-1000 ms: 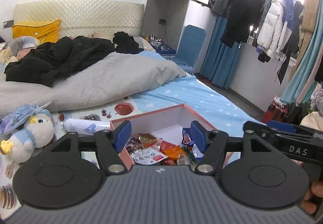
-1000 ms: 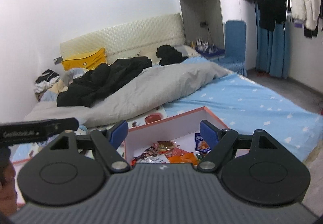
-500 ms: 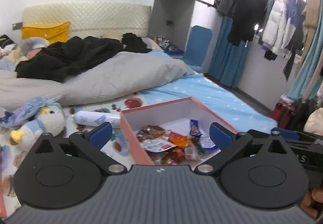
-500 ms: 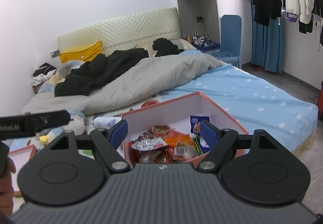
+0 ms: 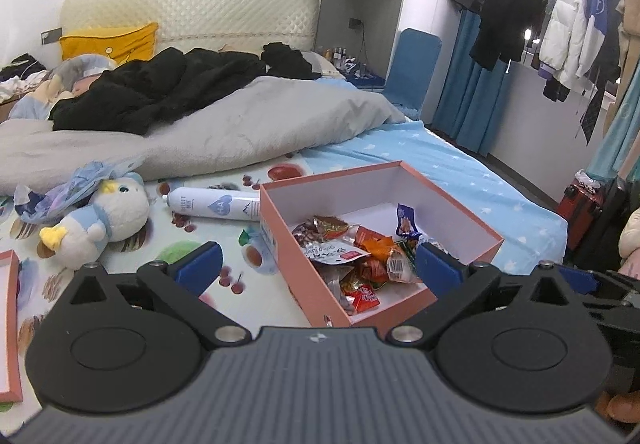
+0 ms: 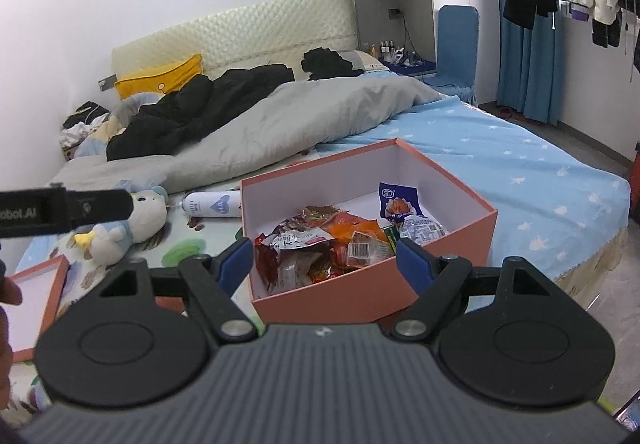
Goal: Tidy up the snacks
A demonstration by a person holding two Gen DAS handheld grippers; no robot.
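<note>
Centre frame in both wrist views, the open salmon-pink cardboard box (image 5: 460, 220) is sitting on the bed, a loose heap of crinkled foil snack packets (image 5: 352, 256) lying against its near wall, probably dumped there for sorting. Left tool (image 5: 316, 264) is hanging just short of the box with its jaws spread wide, nothing between them. Right tool (image 6: 326, 258) is likewise standing open and empty, framing the heap. Left of the box, a white spray can (image 5: 212, 204) and a plush duck (image 5: 100, 220) are lying clear of the work.
</note>
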